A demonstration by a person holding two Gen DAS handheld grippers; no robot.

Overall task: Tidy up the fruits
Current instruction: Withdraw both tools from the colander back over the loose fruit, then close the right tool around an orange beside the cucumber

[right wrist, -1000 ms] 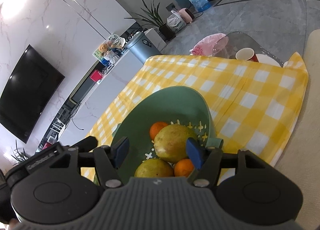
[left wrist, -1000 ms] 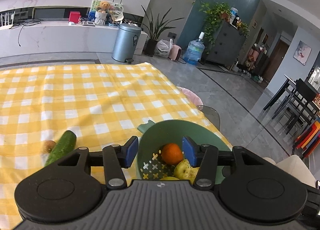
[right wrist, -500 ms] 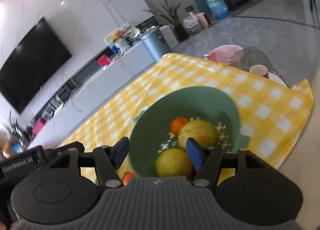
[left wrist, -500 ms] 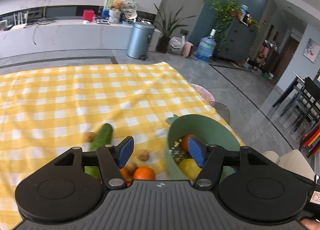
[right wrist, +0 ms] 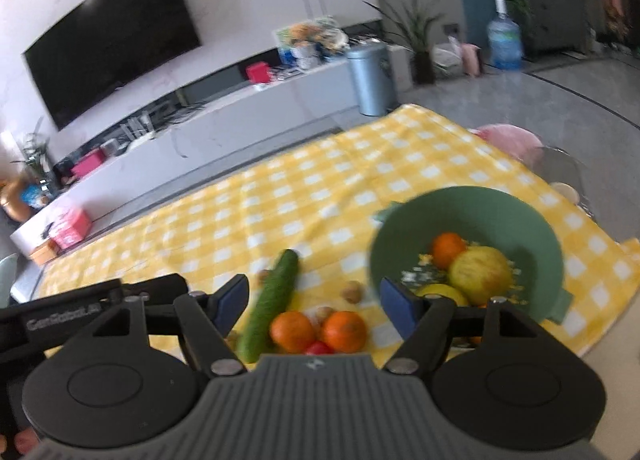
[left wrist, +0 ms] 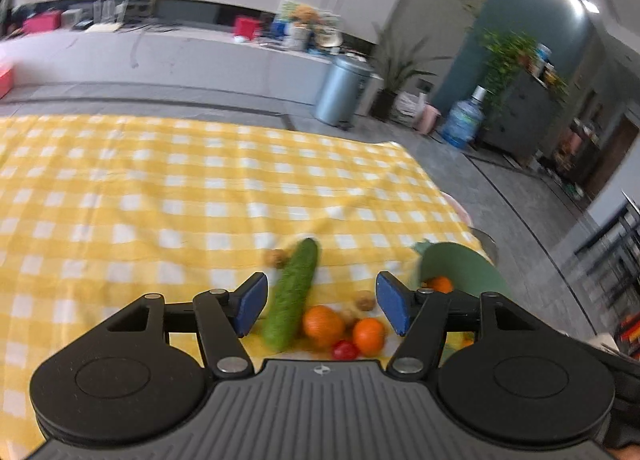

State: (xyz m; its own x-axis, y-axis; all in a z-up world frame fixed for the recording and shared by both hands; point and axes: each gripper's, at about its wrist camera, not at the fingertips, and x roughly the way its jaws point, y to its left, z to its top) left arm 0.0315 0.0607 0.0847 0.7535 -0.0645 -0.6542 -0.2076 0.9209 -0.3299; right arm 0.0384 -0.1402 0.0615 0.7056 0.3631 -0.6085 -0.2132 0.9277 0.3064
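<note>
Green bowl (right wrist: 552, 228) interior with yellow fruit (right wrist: 480, 272), right view only

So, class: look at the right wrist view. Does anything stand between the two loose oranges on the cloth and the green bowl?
Nothing blocks the way. A small walnut lies on the cloth between the oranges and the green bowl, too low to matter. The cucumber lies on the far side, away from the bowl.
</note>
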